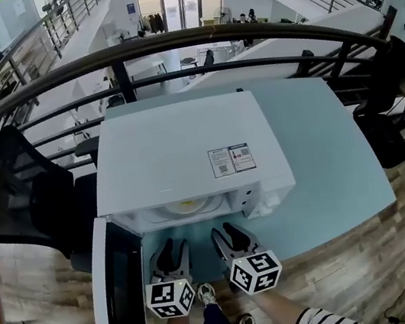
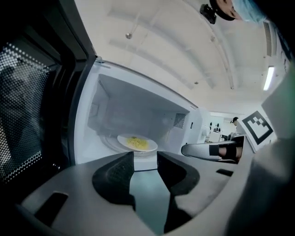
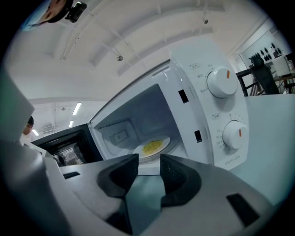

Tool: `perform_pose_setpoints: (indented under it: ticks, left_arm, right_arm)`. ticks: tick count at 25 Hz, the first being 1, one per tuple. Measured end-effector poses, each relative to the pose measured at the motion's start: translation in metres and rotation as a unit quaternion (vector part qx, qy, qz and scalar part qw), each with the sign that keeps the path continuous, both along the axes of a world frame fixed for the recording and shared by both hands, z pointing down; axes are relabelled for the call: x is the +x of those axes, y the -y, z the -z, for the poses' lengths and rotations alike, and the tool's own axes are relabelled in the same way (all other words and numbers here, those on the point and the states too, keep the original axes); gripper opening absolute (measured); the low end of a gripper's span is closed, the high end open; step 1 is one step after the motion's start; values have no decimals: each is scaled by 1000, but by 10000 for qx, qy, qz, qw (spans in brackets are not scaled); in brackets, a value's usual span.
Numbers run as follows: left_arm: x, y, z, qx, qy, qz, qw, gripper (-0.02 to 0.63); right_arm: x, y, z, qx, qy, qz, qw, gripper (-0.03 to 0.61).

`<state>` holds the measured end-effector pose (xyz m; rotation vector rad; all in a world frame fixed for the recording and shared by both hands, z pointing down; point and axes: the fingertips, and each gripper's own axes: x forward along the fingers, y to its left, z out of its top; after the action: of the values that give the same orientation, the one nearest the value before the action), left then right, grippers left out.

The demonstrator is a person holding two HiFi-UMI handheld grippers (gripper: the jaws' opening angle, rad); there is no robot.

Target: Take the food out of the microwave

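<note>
A white microwave (image 1: 185, 152) stands on a pale blue table (image 1: 336, 172) with its door (image 1: 120, 288) swung open to the left. Inside, a white plate of yellow food (image 2: 137, 143) (image 3: 153, 147) rests on the turntable; from the head view only its edge (image 1: 189, 206) shows. My left gripper (image 1: 171, 250) (image 2: 145, 163) and right gripper (image 1: 221, 233) (image 3: 149, 166) hover side by side just in front of the cavity, both open with nothing between the jaws, short of the plate.
The control panel with two knobs (image 3: 223, 83) is right of the cavity. A black railing (image 1: 166, 43) runs behind the table, and a black mesh chair (image 1: 6, 192) stands at the left. Wooden floor (image 1: 362, 276) lies below.
</note>
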<state>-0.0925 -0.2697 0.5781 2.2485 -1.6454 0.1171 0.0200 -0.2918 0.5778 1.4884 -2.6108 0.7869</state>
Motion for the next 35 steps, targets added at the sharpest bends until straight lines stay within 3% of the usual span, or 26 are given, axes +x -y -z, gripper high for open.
perform_pose_setpoints:
  ticks: [17, 35]
  left_arm:
    - [-20, 78, -3, -148, 2, 92, 9998, 144]
    - [-23, 111, -22, -816, 56, -23, 9967, 195]
  right_arm:
    - [-18, 62, -8, -1, -1, -369, 9993, 155]
    - [-37, 98, -22, -258, -227, -428, 9985, 193]
